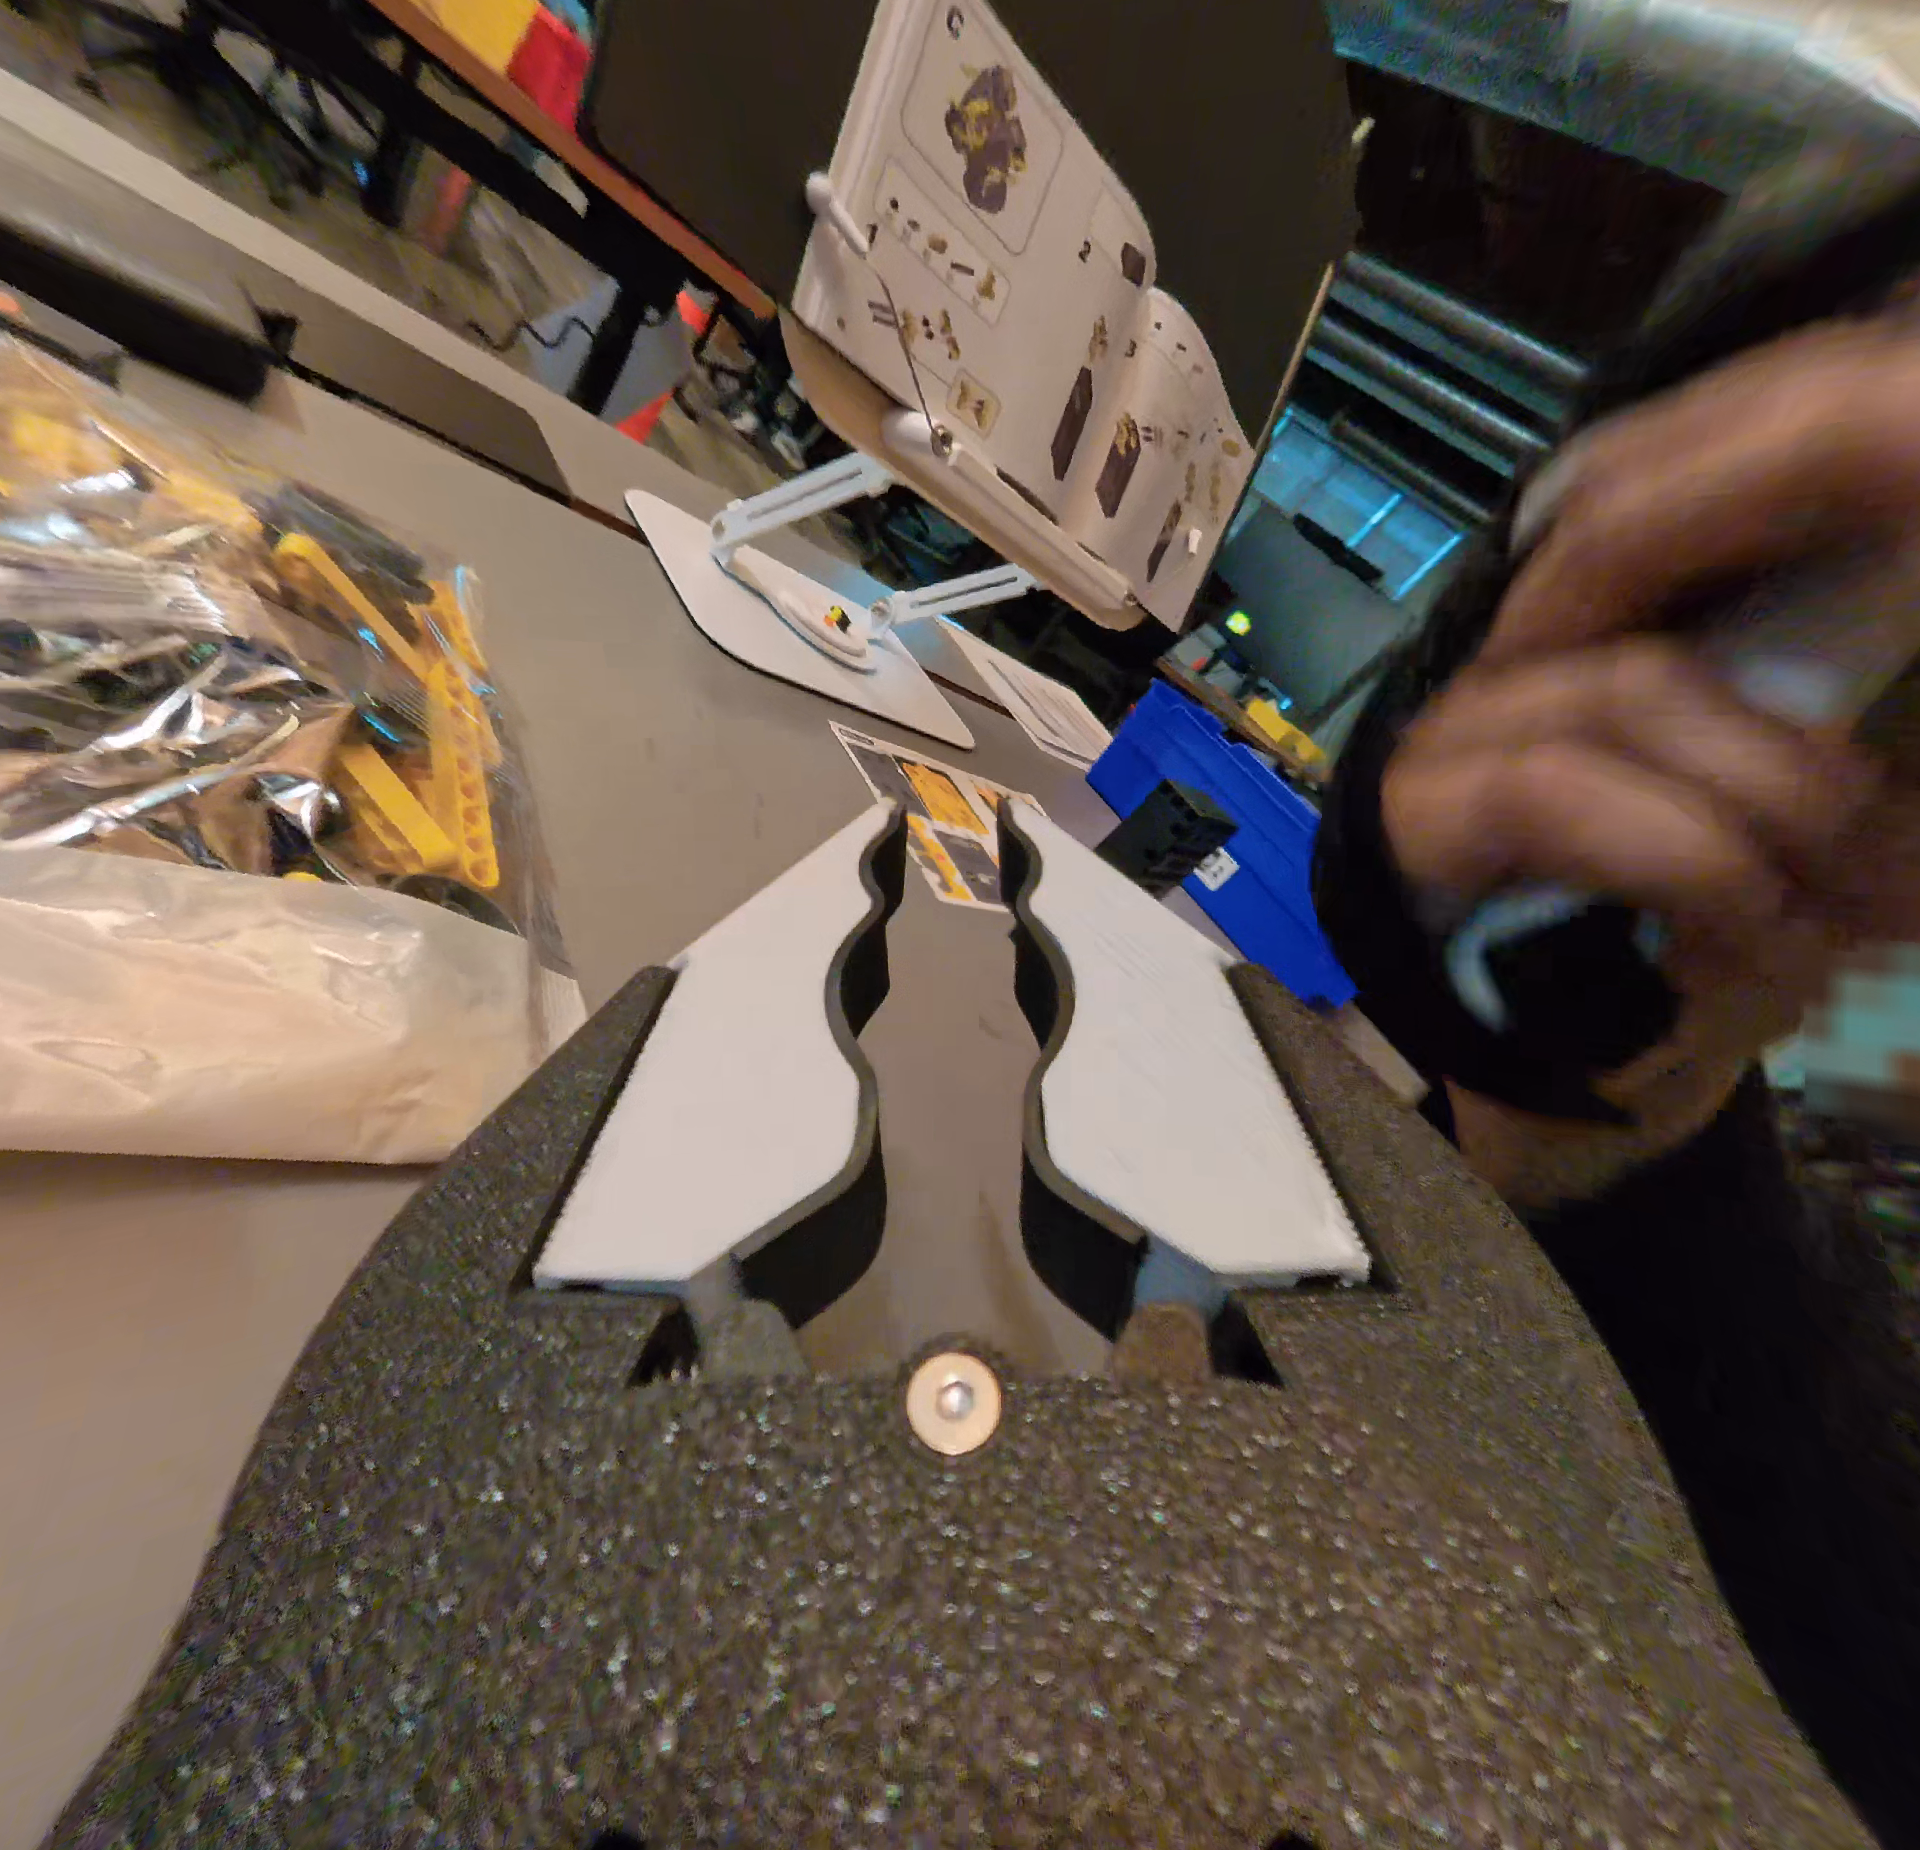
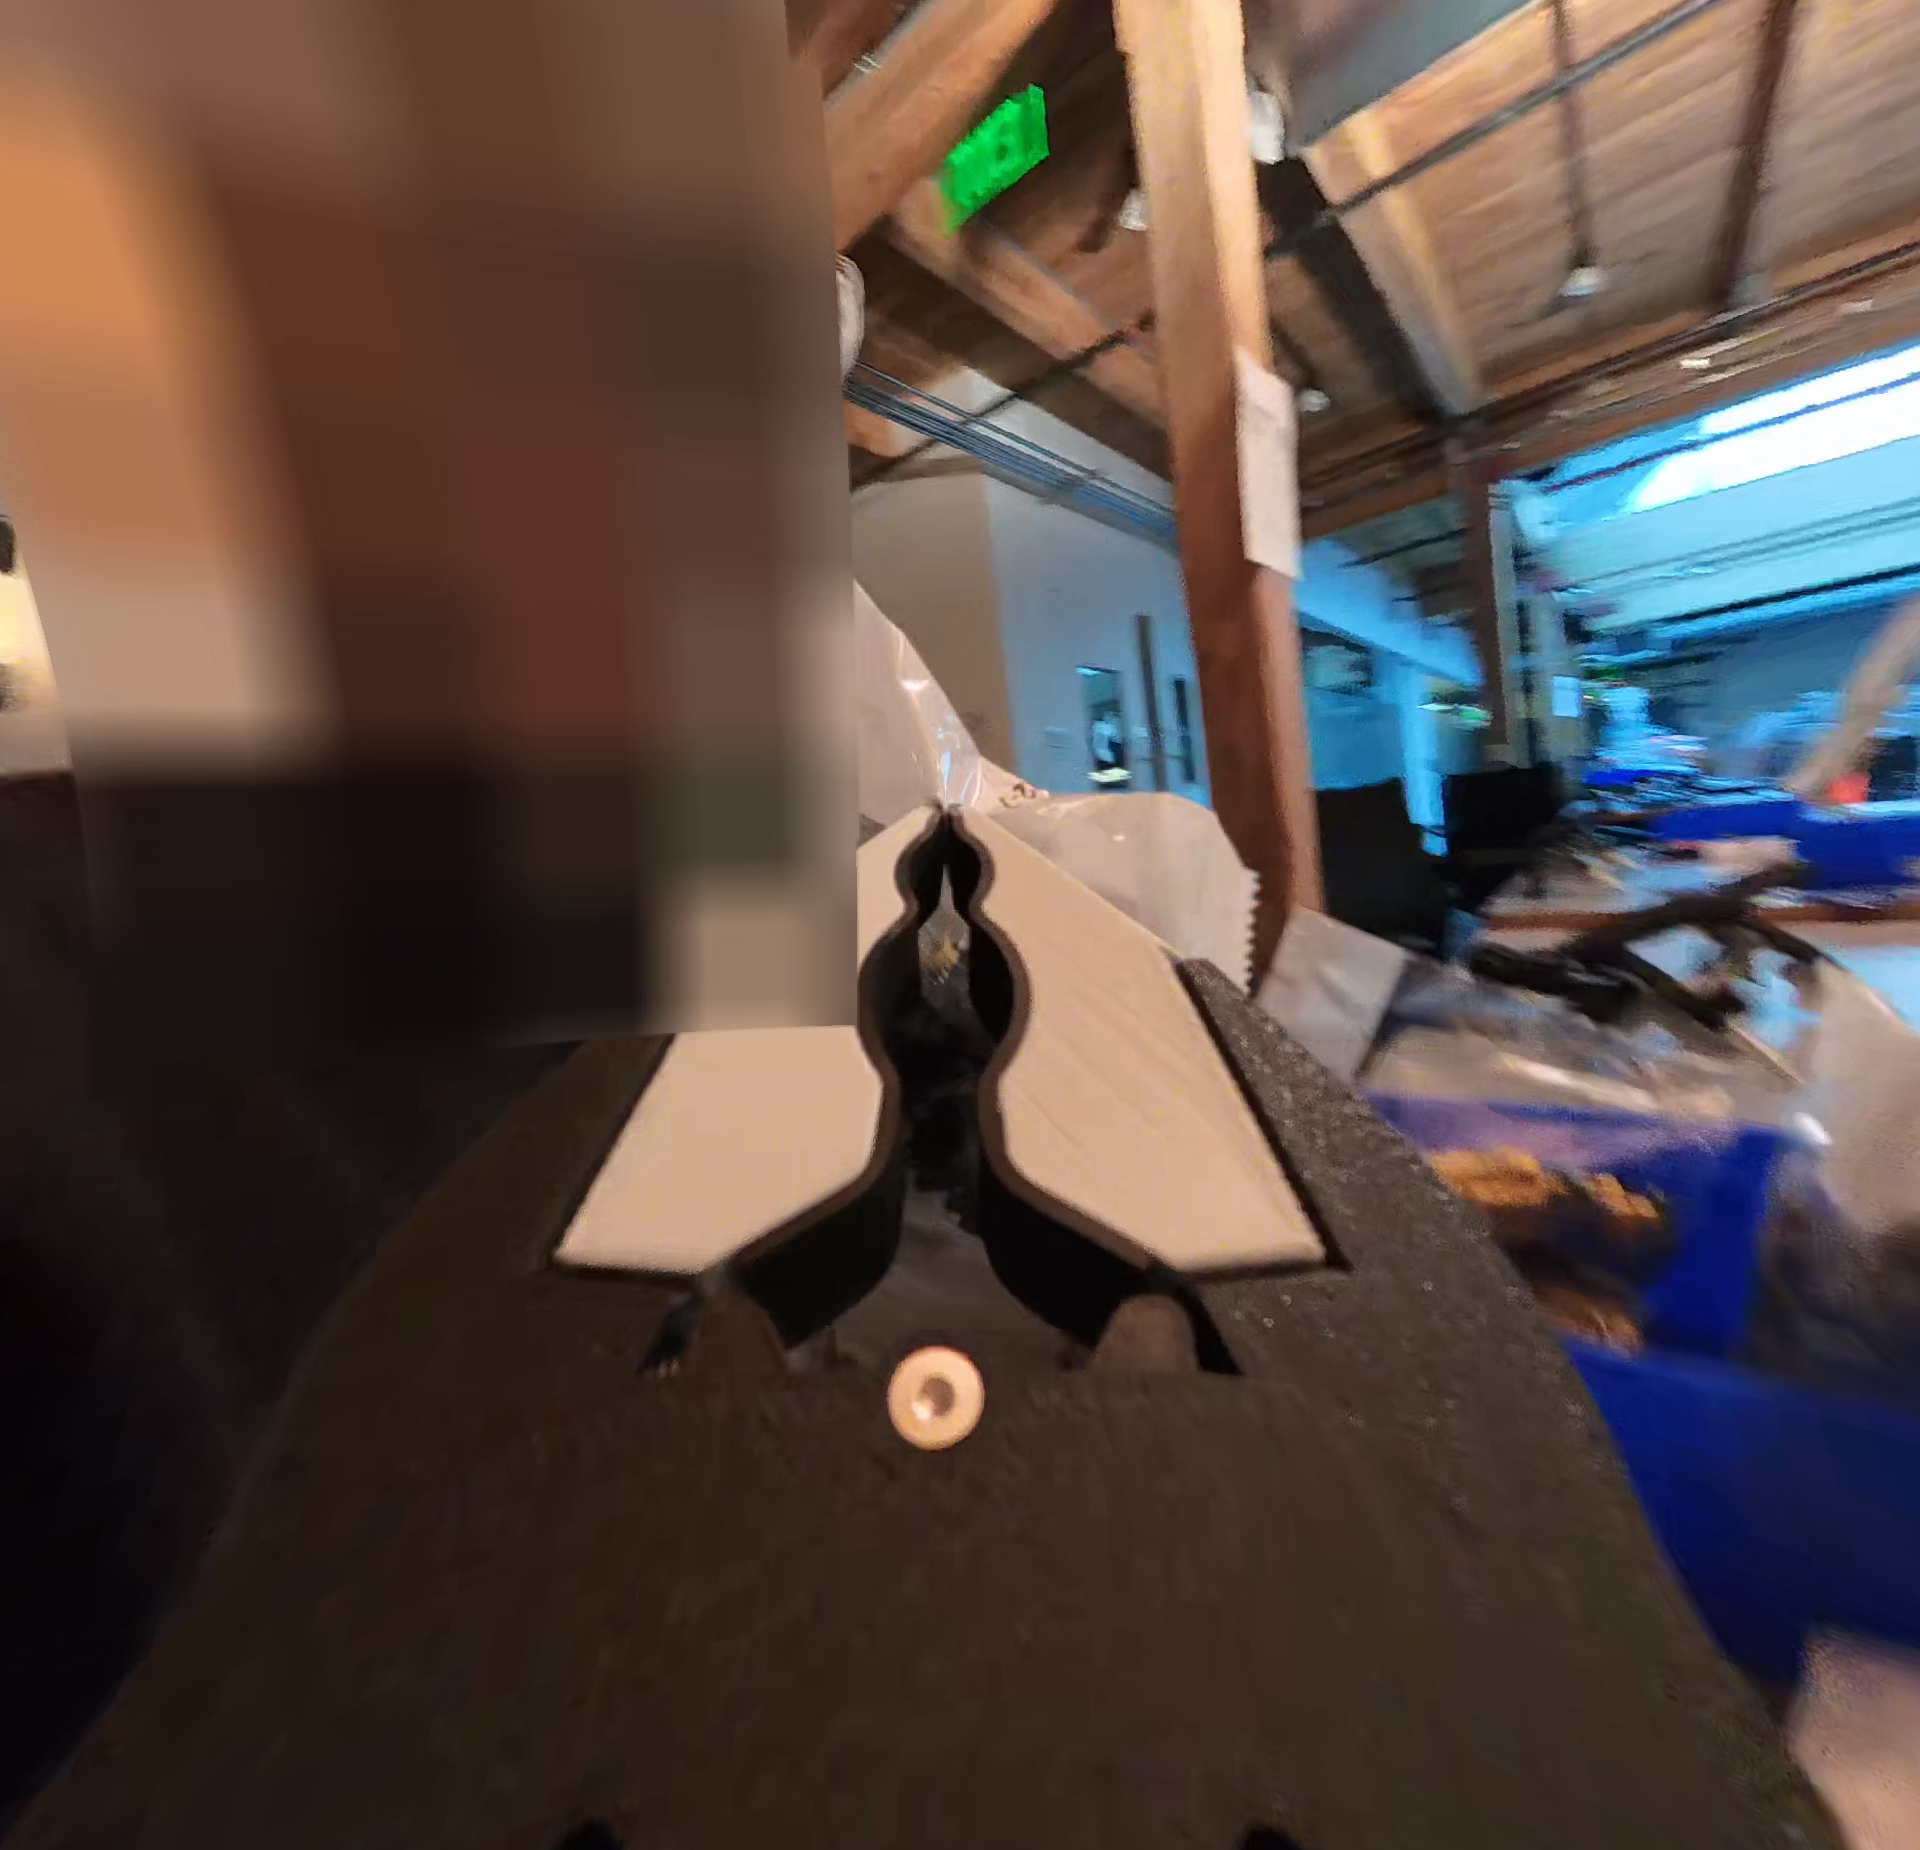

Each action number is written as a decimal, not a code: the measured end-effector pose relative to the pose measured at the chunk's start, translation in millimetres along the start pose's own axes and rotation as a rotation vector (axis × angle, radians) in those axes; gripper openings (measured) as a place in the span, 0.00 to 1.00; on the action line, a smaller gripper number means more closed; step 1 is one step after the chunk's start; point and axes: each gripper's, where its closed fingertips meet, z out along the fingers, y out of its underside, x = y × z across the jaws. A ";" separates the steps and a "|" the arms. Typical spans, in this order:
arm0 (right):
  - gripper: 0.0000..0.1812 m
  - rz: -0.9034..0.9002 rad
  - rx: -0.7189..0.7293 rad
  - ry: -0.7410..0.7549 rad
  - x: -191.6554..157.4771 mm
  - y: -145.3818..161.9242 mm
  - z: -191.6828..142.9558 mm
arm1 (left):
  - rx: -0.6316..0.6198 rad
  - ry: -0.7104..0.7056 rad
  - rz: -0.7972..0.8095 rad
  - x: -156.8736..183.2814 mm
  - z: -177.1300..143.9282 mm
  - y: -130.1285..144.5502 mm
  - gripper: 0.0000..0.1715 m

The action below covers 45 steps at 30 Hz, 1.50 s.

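Observation:
My left gripper [image 1: 951, 826] is open and empty, low over the grey table [image 1: 644, 720]. It points at a printed sheet with yellow pictures [image 1: 940, 798] lying just beyond its tips. My right gripper [image 2: 945, 815] is tilted upward with its tips pinched together on the edge of a clear plastic bag [image 2: 1091, 844]. Dark pieces show through the gap below the tips. In the left wrist view a person's blurred hand [image 1: 1621, 761] holds the other gripper at the right.
A clear bag of yellow and black building parts [image 1: 260, 637] and a white paper bag [image 1: 239, 1021] lie at the left. A white book stand [image 1: 821, 605] holds an open instruction booklet [image 1: 997, 262]. A blue bin [image 1: 1226, 813] sits at the right, also in the right wrist view [image 2: 1714, 1437]. Tip to tip, the grippers are about 20 cm apart.

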 end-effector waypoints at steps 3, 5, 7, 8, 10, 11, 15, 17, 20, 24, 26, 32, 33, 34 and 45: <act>0.00 -0.079 -0.057 0.181 -25.4 26.7 -38.5 | 0.047 -0.032 0.071 1.3 -4.2 -7.1 0.10; 0.00 -0.123 -0.107 0.285 -34.4 40.0 -59.8 | 0.059 -0.056 0.117 1.9 -5.6 -7.9 0.10; 0.00 -0.186 -0.206 0.396 -33.8 54.4 -80.0 | 0.060 -0.072 0.155 3.5 -5.6 -6.6 0.09; 0.00 -0.232 -0.263 0.470 -29.3 60.6 -91.3 | 0.061 -0.076 0.174 4.8 -5.3 -6.2 0.09; 0.00 -0.317 -0.377 0.599 -21.2 71.1 -112.3 | 0.057 -0.077 0.218 8.3 -4.3 -5.2 0.10; 0.00 -0.350 -0.432 0.649 -18.1 75.7 -121.5 | 0.055 -0.075 0.243 10.7 -3.8 -4.5 0.09; 0.00 -0.356 -0.562 0.799 -5.7 89.4 -146.3 | 0.022 -0.077 0.319 16.6 1.1 2.9 0.09; 0.00 -0.333 -0.586 0.833 -1.8 95.3 -150.4 | -0.011 -0.075 0.337 17.7 5.0 8.7 0.09; 0.00 -0.313 -0.616 0.848 1.4 103.1 -151.0 | -0.035 -0.073 0.356 19.4 7.6 13.3 0.09; 0.00 -0.319 -0.671 0.895 9.0 111.1 -159.8 | -0.031 -0.063 0.353 21.1 6.7 13.3 0.09; 0.00 -0.314 -0.688 0.912 13.0 115.2 -164.2 | -0.033 -0.055 0.336 21.4 6.2 13.7 0.09; 0.00 -0.231 -0.659 0.904 18.8 124.3 -167.9 | -0.037 -0.047 0.320 22.0 5.9 14.5 0.09; 0.00 -0.218 -0.647 0.903 19.4 124.1 -168.5 | -0.038 -0.044 0.321 22.6 5.9 15.0 0.09; 0.00 -0.207 -0.635 0.903 20.0 123.8 -169.4 | -0.039 -0.044 0.324 23.2 5.9 15.2 0.09; 0.00 -0.105 -0.521 0.902 24.7 119.0 -174.8 | -0.040 -0.043 0.334 24.3 6.2 15.7 0.09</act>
